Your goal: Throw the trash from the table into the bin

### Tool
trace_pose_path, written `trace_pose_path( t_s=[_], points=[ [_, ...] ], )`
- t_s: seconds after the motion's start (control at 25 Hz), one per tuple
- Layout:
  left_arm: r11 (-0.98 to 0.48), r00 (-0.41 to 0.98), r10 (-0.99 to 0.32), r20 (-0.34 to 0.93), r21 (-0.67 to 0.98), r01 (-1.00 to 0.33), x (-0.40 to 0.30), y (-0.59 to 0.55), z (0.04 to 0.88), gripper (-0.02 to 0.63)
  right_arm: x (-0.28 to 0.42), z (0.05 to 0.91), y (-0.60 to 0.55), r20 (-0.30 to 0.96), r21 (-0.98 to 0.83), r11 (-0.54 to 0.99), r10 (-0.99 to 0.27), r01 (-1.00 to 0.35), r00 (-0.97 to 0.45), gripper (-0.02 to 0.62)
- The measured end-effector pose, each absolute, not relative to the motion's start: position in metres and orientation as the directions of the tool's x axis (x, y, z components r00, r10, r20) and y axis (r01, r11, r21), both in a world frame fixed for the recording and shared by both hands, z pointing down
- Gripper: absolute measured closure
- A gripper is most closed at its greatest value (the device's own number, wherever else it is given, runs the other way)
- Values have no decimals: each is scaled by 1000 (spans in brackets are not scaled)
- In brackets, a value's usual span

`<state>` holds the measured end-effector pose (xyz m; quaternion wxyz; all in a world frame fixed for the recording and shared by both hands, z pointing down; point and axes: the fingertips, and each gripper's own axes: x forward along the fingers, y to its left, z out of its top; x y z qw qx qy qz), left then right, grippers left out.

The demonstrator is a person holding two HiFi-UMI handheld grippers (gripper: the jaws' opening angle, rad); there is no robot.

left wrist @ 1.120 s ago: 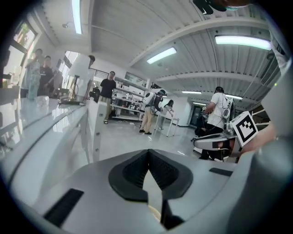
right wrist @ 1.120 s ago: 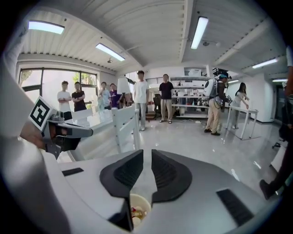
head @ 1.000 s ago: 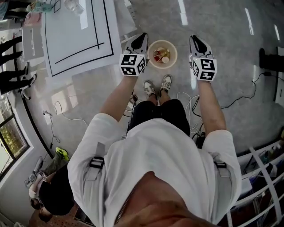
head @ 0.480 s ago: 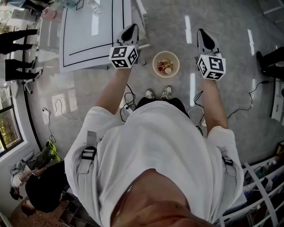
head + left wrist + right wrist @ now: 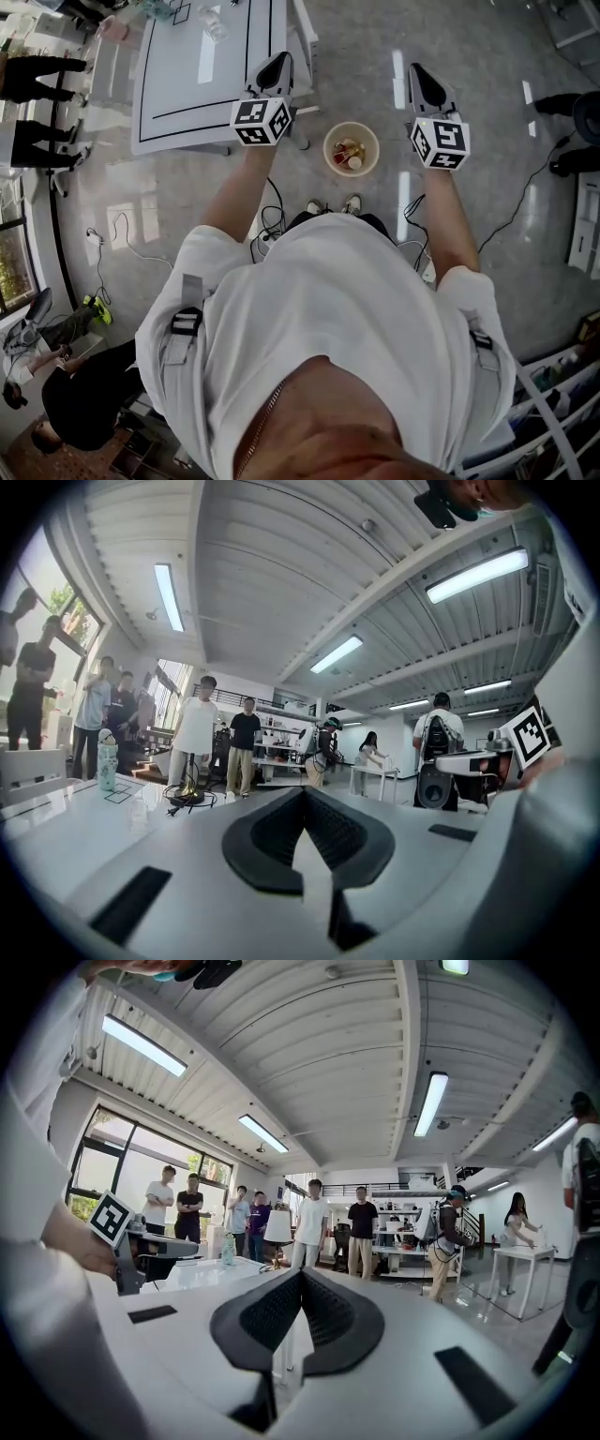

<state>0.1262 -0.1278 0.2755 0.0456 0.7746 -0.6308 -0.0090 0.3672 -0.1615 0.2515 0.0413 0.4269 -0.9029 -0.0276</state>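
A round tan bin stands on the floor in front of the person's feet, with red and yellow trash inside. My left gripper is held up to the left of the bin, over the edge of the white table. Its jaws are shut and hold nothing. My right gripper hangs to the right of the bin, also shut with nothing between its jaws. Both grippers point level across the room. A small bottle stands on the table's far part.
Several people stand watching beyond the table, and others work at benches. Cables lie on the floor near the feet. A seated person is at the lower left, and shelving at the lower right.
Both grippers have risen from beside the bin's rim and now point level. The bin looks smaller and farther below them. The table has come nearer under the left gripper.
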Motion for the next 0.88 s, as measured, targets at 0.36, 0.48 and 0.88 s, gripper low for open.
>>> trace_pose_path(
  t_s=[0.36,0.48,0.88],
  points=[
    [-145,148,-988,32,81,-986,111,-126,266,595,347,248,-171,39,75,676,-737,-734,-675,589],
    [-108,111,-993,27,84,-991,101,-121,264,595,334,246,-173,31,73,703,-711,-707,-703,589],
    [87,-86,-996,19,80,-993,23,-76,261,595,222,254,-174,39,65,843,-537,-534,-843,589]
  ],
)
